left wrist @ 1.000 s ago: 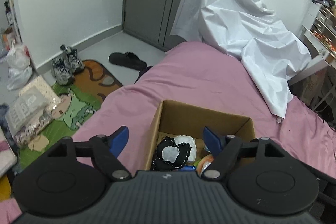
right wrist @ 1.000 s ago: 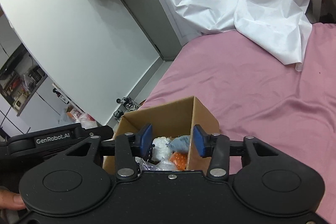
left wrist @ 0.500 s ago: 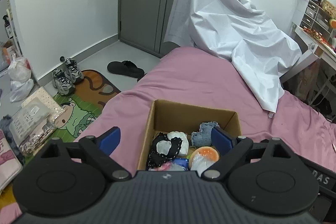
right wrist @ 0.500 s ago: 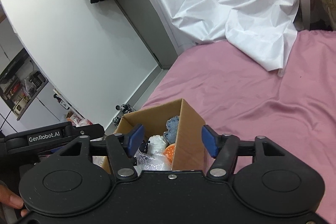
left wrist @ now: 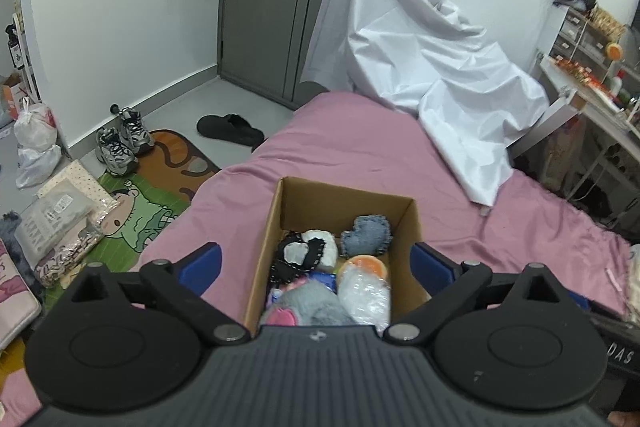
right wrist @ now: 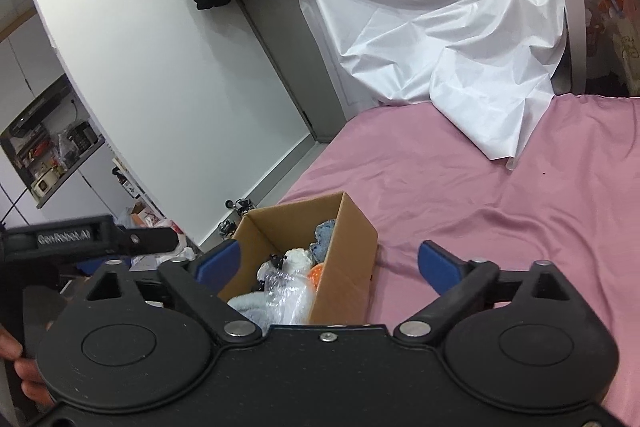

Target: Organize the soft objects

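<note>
Since a second ago both grippers have spread their jaws wider and drawn back, so more of the cardboard box [left wrist: 347,205] shows. In the left wrist view, the left gripper [left wrist: 316,263] hangs above the box with jaws wide, holding nothing, straddling both side walls. The box sits on the pink bed [left wrist: 360,155], near its left edge, packed with soft toys [left wrist: 316,255]; open sheet lies beyond. In the right wrist view, the right gripper [right wrist: 330,261] is wide and empty, with bare bed right of the box [right wrist: 344,267].
</note>
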A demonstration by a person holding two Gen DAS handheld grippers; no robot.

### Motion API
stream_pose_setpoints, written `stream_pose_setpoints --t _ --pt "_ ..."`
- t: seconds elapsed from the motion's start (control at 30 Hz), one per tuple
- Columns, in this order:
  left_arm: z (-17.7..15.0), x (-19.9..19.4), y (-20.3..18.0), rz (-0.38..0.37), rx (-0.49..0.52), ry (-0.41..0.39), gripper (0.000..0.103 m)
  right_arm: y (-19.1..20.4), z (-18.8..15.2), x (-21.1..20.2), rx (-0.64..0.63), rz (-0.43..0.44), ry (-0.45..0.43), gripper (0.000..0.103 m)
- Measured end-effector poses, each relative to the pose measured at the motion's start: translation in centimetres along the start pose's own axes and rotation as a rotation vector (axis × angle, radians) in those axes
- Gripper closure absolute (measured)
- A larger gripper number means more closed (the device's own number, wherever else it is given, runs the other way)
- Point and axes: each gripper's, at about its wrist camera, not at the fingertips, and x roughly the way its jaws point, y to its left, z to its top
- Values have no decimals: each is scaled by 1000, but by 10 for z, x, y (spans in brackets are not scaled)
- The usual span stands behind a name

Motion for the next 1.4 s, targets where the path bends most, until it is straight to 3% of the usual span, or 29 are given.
stream_pose_setpoints --t 0.43,0.67,1.13,1.4 --pt "-17 -48 -15 -26 -2 -25 1 9 -3 -58 -140 13 42 0" --pt "-32 -69 -26 -55 19 -25 1 -3 -7 -87 -133 41 34 0" --pt "-71 -101 -48 -104 53 10 1 -13 -14 -128 -155 -5 6 0" --pt "-89 -112 -57 -119 71 28 1 -1 -30 -137 -208 -49 56 0"
